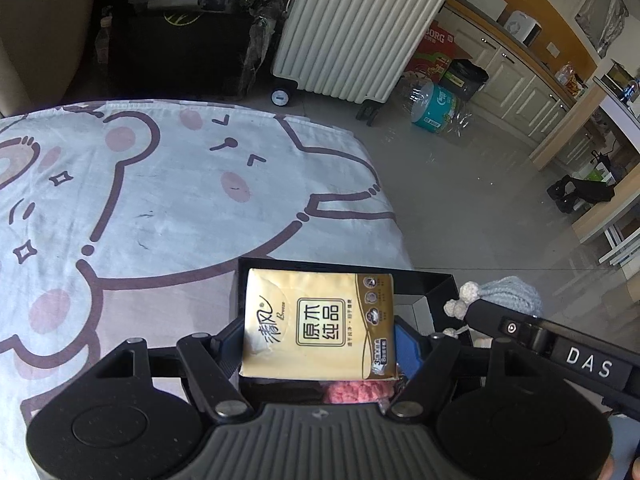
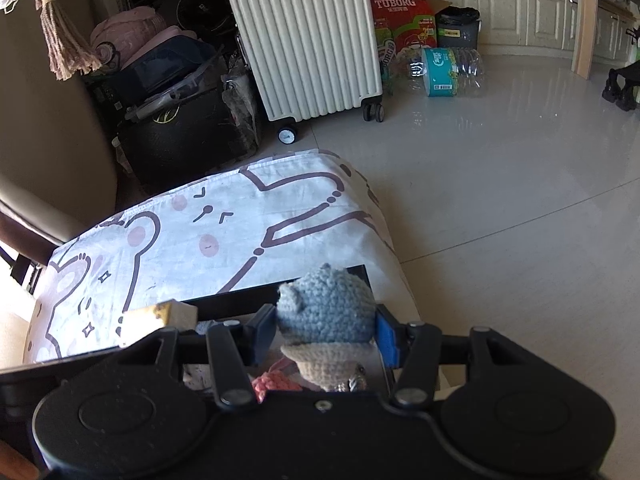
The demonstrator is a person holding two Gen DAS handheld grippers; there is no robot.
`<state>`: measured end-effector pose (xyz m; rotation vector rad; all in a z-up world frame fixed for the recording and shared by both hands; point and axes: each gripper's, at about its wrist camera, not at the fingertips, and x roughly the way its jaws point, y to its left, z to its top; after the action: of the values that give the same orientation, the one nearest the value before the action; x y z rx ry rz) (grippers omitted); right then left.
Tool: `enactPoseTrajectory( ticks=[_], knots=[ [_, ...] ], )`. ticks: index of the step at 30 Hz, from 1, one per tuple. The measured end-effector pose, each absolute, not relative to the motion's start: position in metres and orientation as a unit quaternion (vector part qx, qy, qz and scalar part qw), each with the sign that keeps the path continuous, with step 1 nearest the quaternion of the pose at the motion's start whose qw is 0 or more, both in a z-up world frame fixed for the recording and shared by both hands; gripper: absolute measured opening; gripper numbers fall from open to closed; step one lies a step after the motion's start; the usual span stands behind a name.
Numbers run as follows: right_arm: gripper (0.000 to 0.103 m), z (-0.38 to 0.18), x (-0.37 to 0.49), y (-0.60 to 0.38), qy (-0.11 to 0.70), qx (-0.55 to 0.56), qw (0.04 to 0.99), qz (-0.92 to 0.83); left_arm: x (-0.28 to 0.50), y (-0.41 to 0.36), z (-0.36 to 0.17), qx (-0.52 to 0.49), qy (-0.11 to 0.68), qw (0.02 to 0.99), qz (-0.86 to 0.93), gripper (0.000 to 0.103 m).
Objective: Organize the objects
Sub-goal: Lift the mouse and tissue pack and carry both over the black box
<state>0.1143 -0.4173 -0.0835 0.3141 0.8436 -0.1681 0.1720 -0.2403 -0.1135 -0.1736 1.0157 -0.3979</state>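
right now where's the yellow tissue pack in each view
Left wrist view: the tissue pack sits low in the centre, between the left gripper fingers, over the black box.
Right wrist view: only a corner of the tissue pack shows, low on the left, beside the blue knitted toy in the right gripper.
Shared landmark: the cream suitcase standing on the floor beyond the bear-print cloth.

Your left gripper (image 1: 320,344) and right gripper (image 2: 326,338) both angle downward, jaws clamped on loads.
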Motion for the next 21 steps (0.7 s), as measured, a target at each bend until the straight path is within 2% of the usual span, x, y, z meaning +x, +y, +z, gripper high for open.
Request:
enactPoseTrajectory(
  ticks=[12, 21],
  knots=[
    [0.053, -0.106, 0.132, -0.434, 0.407, 0.187, 0.891, -0.073, 0.191, -0.258, -0.149, -0.119, 0.506, 0.832, -0.195, 0.074],
    [0.056, -0.125, 0.143, -0.441, 0.410, 0.213, 0.883, -0.079, 0.196, -0.256, -0.152, -0.123, 0.498, 0.837, -0.193, 0.074]
  ],
)
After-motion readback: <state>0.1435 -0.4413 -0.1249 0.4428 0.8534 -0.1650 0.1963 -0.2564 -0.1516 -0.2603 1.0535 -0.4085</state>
